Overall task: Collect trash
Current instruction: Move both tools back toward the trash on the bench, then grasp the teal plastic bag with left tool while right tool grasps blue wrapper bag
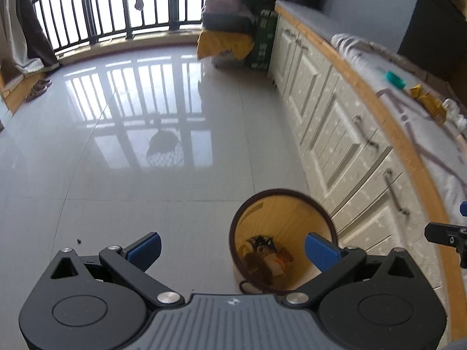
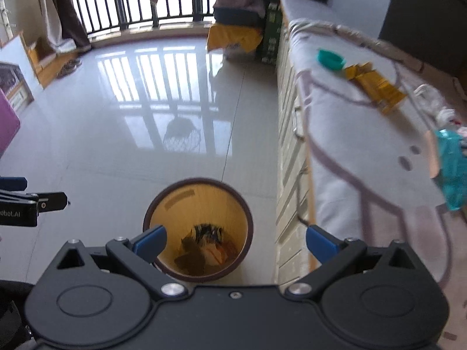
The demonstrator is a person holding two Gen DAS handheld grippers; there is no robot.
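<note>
Floor (image 2: 87, 145): bare tile, open toward balcony railing (image 2: 131, 3).
Cabinet edge (image 1: 388, 122): borders the right side.
Bin (image 2: 151, 204): on floor beside cabinets; holds crumpled trash (image 2: 207, 248).
Countertop trash: yellow wrapper (image 2: 376, 87), teal cap (image 2: 329, 58).
Left gripper (image 1: 232, 246): released, empty.
Right gripper (image 2: 236, 240): released, empty.

— What did the left gripper (image 1: 232, 246) show?
— Its jaws stood wide apart with nothing between them, above the glossy tiled floor (image 1: 116, 160).
— And the wastebasket (image 1: 292, 198)?
— Upright on the floor beside the cabinet drawers (image 1: 335, 134), wrappers (image 1: 267, 255) lying at its bottom.
— The bench (image 1: 388, 122)?
— A teal cap (image 1: 395, 79) and yellow wrappers (image 1: 429, 102) lay on its cloth.
</note>
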